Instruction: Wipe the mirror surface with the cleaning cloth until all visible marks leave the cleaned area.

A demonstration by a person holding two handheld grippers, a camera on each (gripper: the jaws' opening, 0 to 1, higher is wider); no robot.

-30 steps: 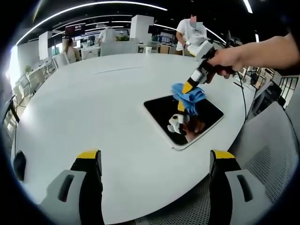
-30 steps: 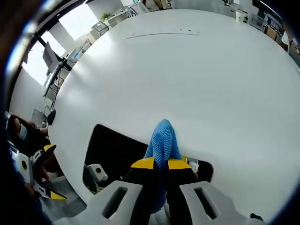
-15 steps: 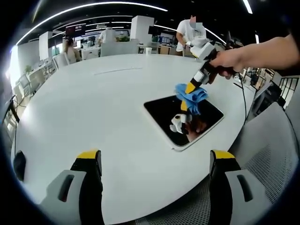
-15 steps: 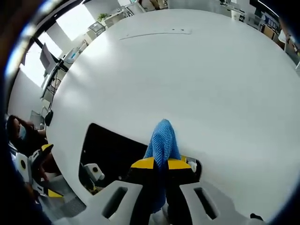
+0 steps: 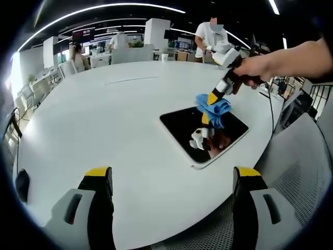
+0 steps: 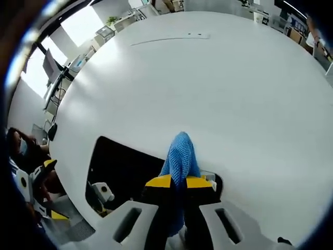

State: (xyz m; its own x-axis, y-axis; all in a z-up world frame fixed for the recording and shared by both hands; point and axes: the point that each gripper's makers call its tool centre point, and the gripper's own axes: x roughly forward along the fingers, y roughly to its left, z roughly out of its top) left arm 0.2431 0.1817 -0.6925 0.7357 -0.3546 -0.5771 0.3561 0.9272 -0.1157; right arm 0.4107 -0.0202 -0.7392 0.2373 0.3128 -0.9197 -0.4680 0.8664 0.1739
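Surface: a large round white surface [image 5: 104,114] carries the work; in the left gripper view the mirror lies toward 3 o'clock of it, near the edge closest to the person.
Room: an open office lies beyond, with people standing at about 12 o'clock in the left gripper view.
Mirror: the mirror [image 5: 183,122] is a flat dark rectangle with rounded corners and a pale rim, lying face up. In the right gripper view it [image 6: 122,169] sits at about 8 o'clock. Its glass reflects the tool above it; I cannot tell whether any marks remain.
Cloth: the cleaning cloth [image 5: 214,108] is a blue woven rag, bunched, hanging from the right tongs over the mirror's far corner. Whether it touches the glass is hard to say.
Right tongs: the right tongs [image 6: 178,183] are pressed together on the cloth [image 6: 180,156], which stands up between the yellow tips. A hand [image 5: 253,66] holds this tool at about 1 o'clock in the left gripper view.
Left tongs: the left tongs [image 5: 174,179] are spread wide, holding nothing, well apart from the mirror.
Handling: the cloth looks soft and light, so a pinch at its gathered middle should leave loose folds to drag. The mirror is likely smooth, slippery and breakable, so it may slide under a hard push.
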